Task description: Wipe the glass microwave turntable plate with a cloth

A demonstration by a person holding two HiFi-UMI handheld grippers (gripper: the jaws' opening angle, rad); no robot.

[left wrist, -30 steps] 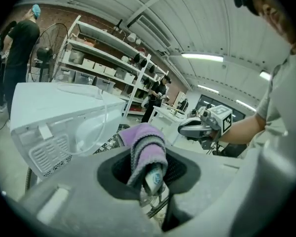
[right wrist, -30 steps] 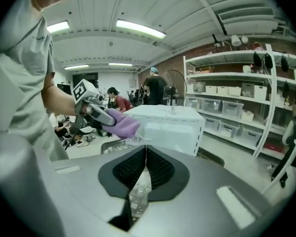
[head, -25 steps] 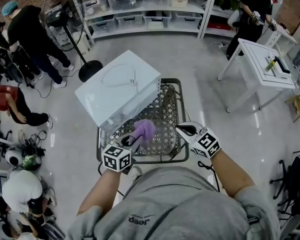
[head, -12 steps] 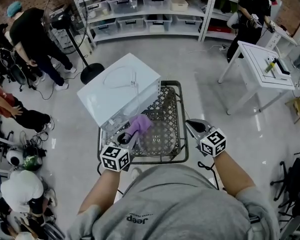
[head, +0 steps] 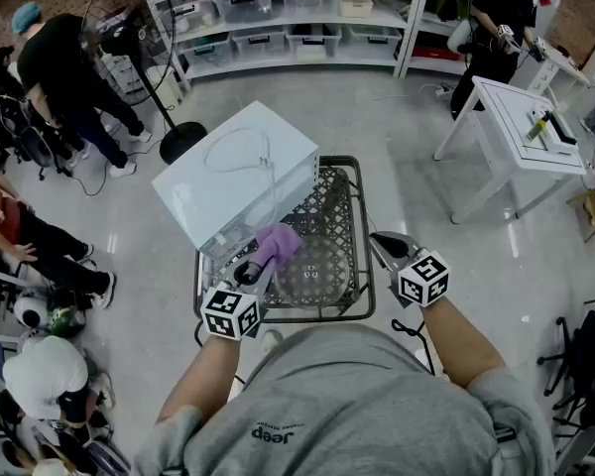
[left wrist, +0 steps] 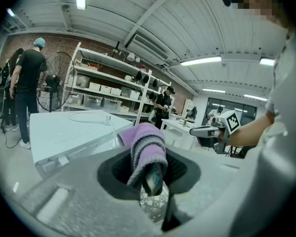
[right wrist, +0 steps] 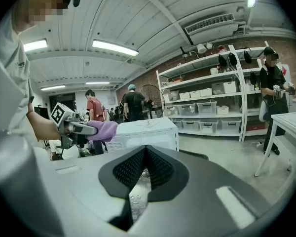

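Observation:
The glass turntable plate [head: 317,271] hangs over the wire cart [head: 367,300], hard to make out because it is clear. Its rim shows between the jaws of my right gripper [right wrist: 145,154], which is shut on it; a sliver of the plate [right wrist: 136,201] shows there. My right gripper [head: 380,238] is at the cart's right rail. My left gripper [left wrist: 153,174] is shut on a purple striped cloth [left wrist: 145,144]. The cloth [head: 276,244] sits at the plate's left side, beside the white microwave [head: 233,181]. I cannot tell whether cloth and glass touch.
The microwave fills the cart's left half. A standing fan [head: 124,28] and shelving with bins [head: 297,18] stand beyond. A white table [head: 521,117] is at the right. Several people [head: 59,58] stand or crouch at the left, and another person [head: 501,8] stands at the far right.
My left gripper and the cloth have drawn slightly left and toward the microwave. My right gripper has shifted a little to the right. People at the left have moved.

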